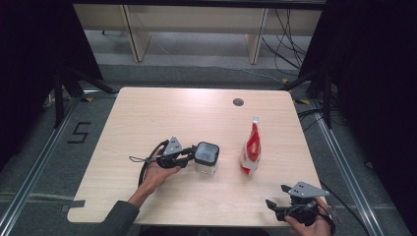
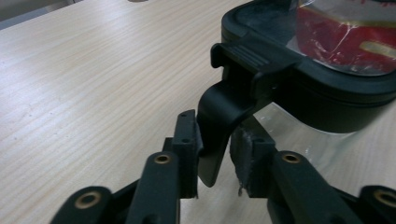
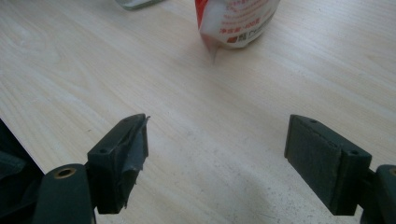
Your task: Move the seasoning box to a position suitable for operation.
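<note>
Between the left gripper's (image 2: pixel 212 161) jaws hangs the container's latch (image 2: pixel 224 126), seemingly pinched.

The left claw (image 2: pixel 215 158) gripped the black latch (image 2: pixel 219 121) hanging off the container's lid (image 2: pixel 322 93) above the counter (image 2: pixel 93 79).

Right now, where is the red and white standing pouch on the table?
In the high view, the red and white standing pouch stands upright right of centre on the light wooden table, just right of the clear container with the black lid.
</note>
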Motion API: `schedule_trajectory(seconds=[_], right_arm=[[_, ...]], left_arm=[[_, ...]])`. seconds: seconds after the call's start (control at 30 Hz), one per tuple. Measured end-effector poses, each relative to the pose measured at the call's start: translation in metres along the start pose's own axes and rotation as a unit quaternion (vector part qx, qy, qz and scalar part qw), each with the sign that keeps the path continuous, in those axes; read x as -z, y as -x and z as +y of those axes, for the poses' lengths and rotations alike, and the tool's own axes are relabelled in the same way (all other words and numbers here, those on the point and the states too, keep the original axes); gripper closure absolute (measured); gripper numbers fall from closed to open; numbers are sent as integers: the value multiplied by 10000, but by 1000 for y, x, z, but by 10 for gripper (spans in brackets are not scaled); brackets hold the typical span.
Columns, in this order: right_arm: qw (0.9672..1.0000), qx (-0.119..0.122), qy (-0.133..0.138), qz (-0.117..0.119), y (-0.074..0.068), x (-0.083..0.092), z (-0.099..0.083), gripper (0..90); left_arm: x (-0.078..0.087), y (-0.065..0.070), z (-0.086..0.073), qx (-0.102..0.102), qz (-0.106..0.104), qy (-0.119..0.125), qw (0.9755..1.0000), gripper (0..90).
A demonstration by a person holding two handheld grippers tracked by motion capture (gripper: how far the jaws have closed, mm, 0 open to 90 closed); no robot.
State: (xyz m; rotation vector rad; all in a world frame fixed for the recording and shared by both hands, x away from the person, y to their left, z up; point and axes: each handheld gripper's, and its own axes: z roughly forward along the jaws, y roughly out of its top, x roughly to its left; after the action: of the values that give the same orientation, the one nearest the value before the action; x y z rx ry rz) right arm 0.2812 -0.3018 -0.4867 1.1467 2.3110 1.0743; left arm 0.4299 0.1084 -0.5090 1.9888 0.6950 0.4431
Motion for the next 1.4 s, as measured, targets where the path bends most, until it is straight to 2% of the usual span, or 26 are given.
schedule_trajectory(seconds=[0.07, 0.1, 0.13, 0.17, 0.23, 0.27, 0.43, 0.47, 0.6, 0.63, 0.7, 0.77, 0.8, 0.83, 0.87, 0.93, 0.97, 1.0, 1.03, 1.1, 1.13, 1.17, 1.27, 1.33, 1.37, 1.4], right_arm=[[10000, -58, -32, 42, 0, 0, 0, 225], [10000, 9, 7, -1, 0, 1, 0, 225], [9999, -115, -31, 36, -1, 0, 0, 225], [10000, 0, 6, 20, 0, 0, 0, 225], [9998, -161, -61, 71, -2, 1, 0, 227], [10000, -9, 1, 50, -1, 1, 0, 228], [10000, 23, 45, 54, 0, 1, 0, 246], [10000, 24, 53, 79, 0, 0, 0, 249], [9999, 115, 69, 20, 1, 2, 1, 249], [10000, -3, 57, 19, -1, 2, 0, 249], [9999, 110, 66, 26, 0, 1, 0, 252], [9999, 145, 54, 42, 0, 1, 0, 256], [9998, 161, 68, 16, 0, 1, 1, 256], [9999, 147, 77, 32, 0, 1, 1, 256], [9998, 142, 85, 60, 0, 1, 1, 256], [9999, 143, 39, 47, 0, 2, 1, 256], [9999, 133, 85, 59, 0, 1, 1, 256], [9998, 160, 58, 48, 0, 0, 1, 256], [10000, 33, -7, 50, -2, 1, 0, 256], [9998, 170, 5, 58, 0, 0, 0, 256], [9999, 119, 35, 51, -1, 0, 0, 256], [9999, 116, 33, 51, -1, 0, 0, 256], [10000, 48, -5, 61, -2, 1, 0, 257], [9997, 203, 57, 77, 0, -1, 1, 256], [9998, 183, 58, 81, -1, -1, 1, 256], [9998, 191, 47, 89, -1, 0, 1, 256]], left_arm=[[0, -2, -1, 103, -54, 73, 9999, 763], [1, -3, -1, 38, -27, 26, 10000, 767], [1, -2, -1, 0, 8, 30, 10000, 772], [1, -2, -1, 0, 8, 30, 10000, 777], [2, 0, 0, -114, -1, 14, 9999, 779], [3, 1, -1, -157, 15, -14, 9999, 779], [9, 9, -4, -78, -15, -15, 10000, 778], [11, 11, -4, -160, -17, -46, 9999, 777], [19, 19, -4, -201, -36, -151, 9997, 778], [21, 21, -5, -192, -49, -213, 9996, 777], [24, 27, -6, -75, -59, -234, 9997, 771], [29, 31, -7, -139, -56, -332, 9993, 766], [30, 32, -8, -137, -92, -276, 9995, 764], [29, 38, -9, 162, -73, -127, 9998, 762], [32, 37, -10, 24, -108, -213, 9997, 761], [33, 43, -12, 186, -116, -87, 9997, 759], [35, 44, -13, 143, -139, -137, 9997, 758], [35, 47, -14, 283, -137, -54, 9995, 757], [39, 43, -13, -30, -163, -299, 9994, 758], [41, 47, -14, 49, -173, -328, 9993, 755], [42, 48, -15, 69, -191, -287, 9994, 754], [44, 48, -14, -30, -188, -382, 9991, 752], [45, 52, -16, 40, -255, -318, 9992, 745], [46, 54, -16, 67, -263, -344, 9990, 744], [48, 55, -16, -33, -247, -395, 9989, 743], [47, 57, -17, 19, -299, -326, 9990, 743]])
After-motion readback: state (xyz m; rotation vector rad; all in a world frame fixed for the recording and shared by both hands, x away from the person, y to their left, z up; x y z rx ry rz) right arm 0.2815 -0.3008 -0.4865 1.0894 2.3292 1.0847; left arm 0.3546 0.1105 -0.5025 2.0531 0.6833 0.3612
